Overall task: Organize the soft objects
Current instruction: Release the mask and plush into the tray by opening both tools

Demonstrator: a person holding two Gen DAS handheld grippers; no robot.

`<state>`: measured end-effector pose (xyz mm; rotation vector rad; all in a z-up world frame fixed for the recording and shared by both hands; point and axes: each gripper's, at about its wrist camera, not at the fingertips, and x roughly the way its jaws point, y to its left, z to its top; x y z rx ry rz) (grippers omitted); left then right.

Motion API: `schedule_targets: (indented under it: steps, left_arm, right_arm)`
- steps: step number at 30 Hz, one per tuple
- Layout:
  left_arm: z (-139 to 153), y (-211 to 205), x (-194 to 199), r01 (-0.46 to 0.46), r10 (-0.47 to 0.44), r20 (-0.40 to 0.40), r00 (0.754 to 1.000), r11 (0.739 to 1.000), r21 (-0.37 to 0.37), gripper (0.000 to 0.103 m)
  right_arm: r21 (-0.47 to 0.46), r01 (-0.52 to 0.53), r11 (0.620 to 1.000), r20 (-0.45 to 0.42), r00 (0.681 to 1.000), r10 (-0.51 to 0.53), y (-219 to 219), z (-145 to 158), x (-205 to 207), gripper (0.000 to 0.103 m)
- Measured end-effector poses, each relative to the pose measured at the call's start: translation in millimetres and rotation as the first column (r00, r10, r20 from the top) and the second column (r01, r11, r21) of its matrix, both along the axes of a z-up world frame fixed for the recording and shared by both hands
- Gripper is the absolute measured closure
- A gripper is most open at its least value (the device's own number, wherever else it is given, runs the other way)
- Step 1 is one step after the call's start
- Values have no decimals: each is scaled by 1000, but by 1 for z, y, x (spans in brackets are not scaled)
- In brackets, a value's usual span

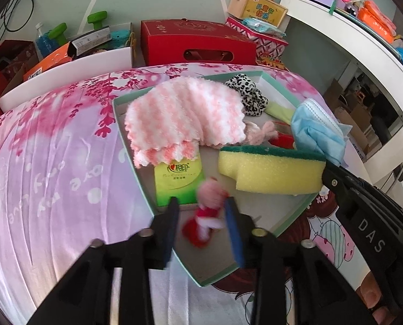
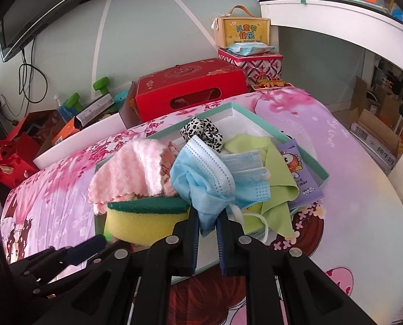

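Note:
A teal-rimmed shallow box (image 2: pixel 258 122) lies on the bed and holds soft things. My left gripper (image 1: pixel 202 211) is open over its near corner. A small pink-and-red doll (image 1: pixel 211 199), blurred, sits loose between the fingers, just in front of a green tissue packet (image 1: pixel 178 182). My right gripper (image 2: pixel 208 224) is shut on a bunched blue face mask (image 2: pixel 207 173), which it holds above the box beside a yellow sponge (image 2: pixel 144 222) with a green top. A pink striped cloth (image 1: pixel 179 113), a leopard scrunchie (image 1: pixel 247 94), a green cloth (image 2: pixel 277 173) and a purple packet (image 2: pixel 301 173) also lie inside.
The box rests on a pink flowered bedsheet (image 1: pixel 52 162). Behind the bed stand a red gift box (image 1: pixel 198 43), a patterned tin, and cartons and bags at the back left. A white desk (image 1: pixel 350 35) curves along the right, with floor below the bed's right edge.

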<state>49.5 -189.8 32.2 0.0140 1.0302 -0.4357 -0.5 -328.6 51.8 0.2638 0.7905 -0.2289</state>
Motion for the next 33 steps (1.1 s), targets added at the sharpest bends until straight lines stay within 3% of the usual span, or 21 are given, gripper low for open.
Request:
schedule_targets:
  steps: [2,6,10,18,23,26,33]
  left_arm:
    - [2,2,0,-5,5,5,1000,1000,-6,57]
    - [3,5,1,-14,14,6,1000,1000,-4,54]
    - [2,9,3,-28,28,-1,1000,1000,-1,54]
    - [3,30,10,-100,100,-16,995,995,3,53]
    - [0,44,15,-151,151,-31,988,988,12,53]
    - [-2,50,17,-171,171,-38,985,985,14,36]
    - [-6,56,19,-197,198,-56,979,980,21,34]
  right_arm:
    - [-1,2,1000,-10,1000,-2,-1,-2,1,81]
    - [2,7,1000,-19,1000,-7,-1,-3,1,52]
    - [-8,0,1000,-27,1000,0,2,-3,2,46]
    - [-62,0,998,-76,997,-5,2,-6,3,21]
    - [-90,-3,996,-119,993,-8,1,-8,3,18]
    - [-96,-10,995,-150,989,-4,2,-9,2,17]
    - [-97,12,995,-185,982,-30,-4,-10,-2,17]
